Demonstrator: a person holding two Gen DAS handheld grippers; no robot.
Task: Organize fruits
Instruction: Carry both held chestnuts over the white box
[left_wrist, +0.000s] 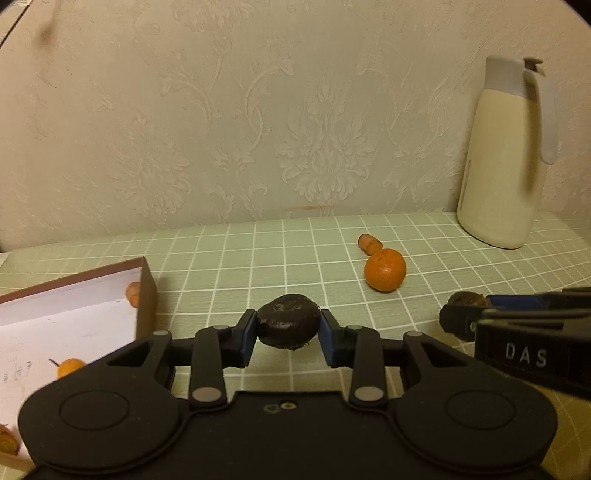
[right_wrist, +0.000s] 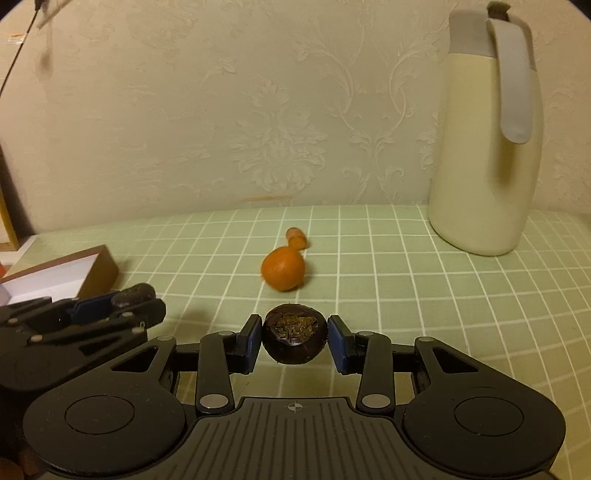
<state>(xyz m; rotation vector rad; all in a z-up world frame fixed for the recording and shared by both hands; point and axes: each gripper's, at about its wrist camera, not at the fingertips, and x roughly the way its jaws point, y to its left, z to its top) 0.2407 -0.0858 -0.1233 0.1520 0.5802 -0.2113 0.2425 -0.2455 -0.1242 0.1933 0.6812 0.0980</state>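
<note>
My left gripper (left_wrist: 288, 326) is shut on a dark round fruit (left_wrist: 288, 325), held above the green checked cloth. My right gripper (right_wrist: 294, 338) is shut on a second dark round fruit (right_wrist: 294, 338) with a dried filling on top. Each gripper shows in the other's view, the right one (left_wrist: 461, 310) at the right edge, the left one (right_wrist: 133, 299) at the left. An orange (left_wrist: 385, 269) lies on the cloth ahead, with a small orange piece (left_wrist: 369, 243) behind it; both show in the right wrist view too (right_wrist: 283, 269). A brown box (left_wrist: 146, 295) with a white inside holds small orange fruits (left_wrist: 70, 366).
A cream thermos jug (left_wrist: 502, 155) with a grey lid and handle stands at the back right against the patterned wall; it also shows in the right wrist view (right_wrist: 484, 147). The box also shows at the left in the right wrist view (right_wrist: 101, 271).
</note>
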